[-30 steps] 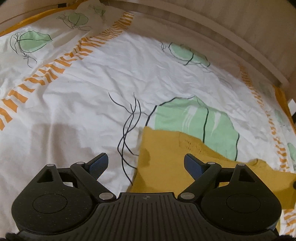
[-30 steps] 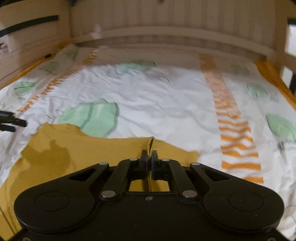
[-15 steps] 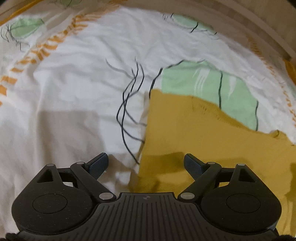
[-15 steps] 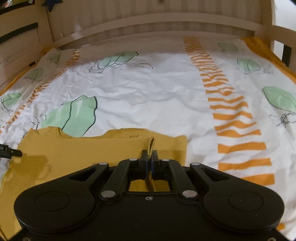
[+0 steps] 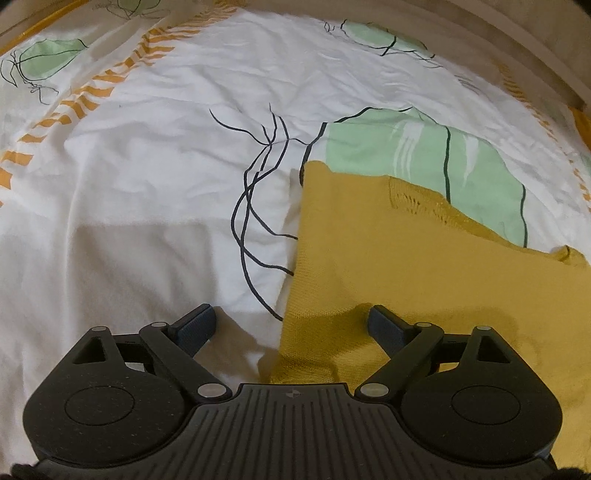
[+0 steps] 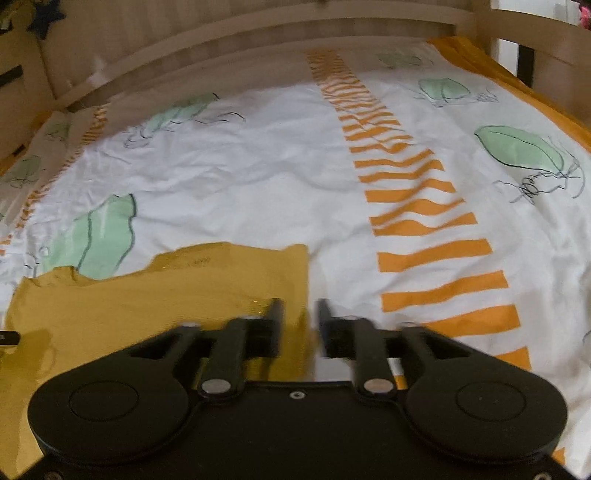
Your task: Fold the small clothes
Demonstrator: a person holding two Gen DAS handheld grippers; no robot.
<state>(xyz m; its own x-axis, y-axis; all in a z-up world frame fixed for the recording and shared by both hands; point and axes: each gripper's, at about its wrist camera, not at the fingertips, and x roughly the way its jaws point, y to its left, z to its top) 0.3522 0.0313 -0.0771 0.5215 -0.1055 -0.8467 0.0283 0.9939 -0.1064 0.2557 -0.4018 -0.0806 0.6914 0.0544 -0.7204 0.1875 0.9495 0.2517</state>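
A mustard-yellow knitted garment (image 5: pixel 424 266) lies flat on a bed covered by a white sheet (image 5: pixel 155 166) printed with green leaves, thin black lines and orange striped bands.

In the left wrist view, the left gripper (image 5: pixel 291 325) sits low over the bed with its fingers (image 5: pixel 194 325) spread wide apart, holding nothing. The garment's left edge runs between them: the finger at 7 o'clock is over bare sheet, the finger at 5 o'clock over yellow cloth. The garment fills the frame from centre toward 4 o'clock, its far edge lying across a green leaf print.

In the right wrist view, slightly blurred, the right gripper (image 6: pixel 299 319) has its fingers (image 6: pixel 275 321) parted by a narrow gap, gripping nothing. The garment (image 6: pixel 155 306) spreads from centre toward 8 o'clock, and its right edge falls just at that gap. An orange striped band (image 6: pixel 417 206) runs from 12 toward 4 o'clock. A wooden bed frame (image 6: pixel 258 33) curves along the top.
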